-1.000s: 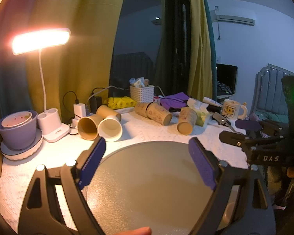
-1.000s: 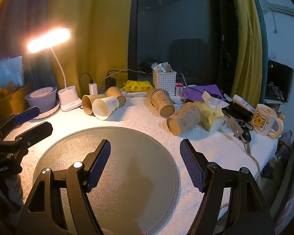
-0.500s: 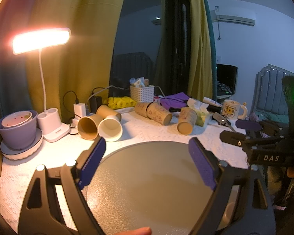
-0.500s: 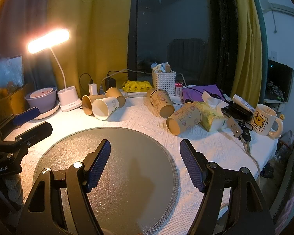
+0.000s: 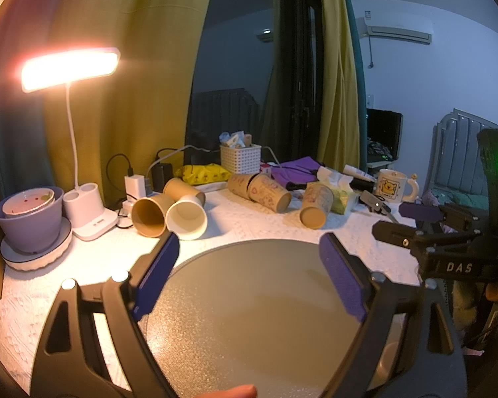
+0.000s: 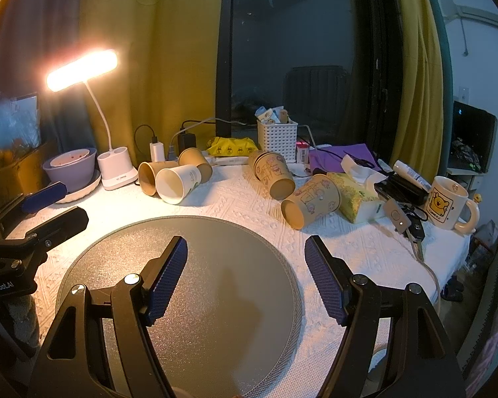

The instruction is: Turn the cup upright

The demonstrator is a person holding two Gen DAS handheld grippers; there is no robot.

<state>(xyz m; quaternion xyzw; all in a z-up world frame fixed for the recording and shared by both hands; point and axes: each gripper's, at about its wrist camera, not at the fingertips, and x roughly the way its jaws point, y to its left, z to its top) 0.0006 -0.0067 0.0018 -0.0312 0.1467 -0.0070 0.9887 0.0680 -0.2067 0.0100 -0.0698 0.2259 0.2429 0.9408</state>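
Several paper cups lie on their sides on the white tablecloth behind a round grey mat [image 5: 252, 301]. A white cup [image 5: 186, 217] and a brown cup [image 5: 148, 216] lie at the left, mouths toward me. Two printed brown cups [image 5: 270, 193] lie in the middle and one [image 5: 315, 204] lies right of them. The same cups show in the right wrist view: the white cup [image 6: 176, 187], a middle cup [image 6: 277, 179], the right cup [image 6: 310, 205]. My left gripper [image 5: 247, 275] is open and empty over the mat. My right gripper [image 6: 245, 275] is open and empty over the mat [image 6: 182, 285].
A lit desk lamp [image 5: 83, 205] and a purple bowl [image 5: 30, 222] stand at the back left. A white basket [image 6: 277, 141], a tissue pack [image 6: 358, 199], keys [image 6: 405, 222] and a yellow-bear mug [image 6: 448, 204] sit at the back and right. The table edge runs along the right.
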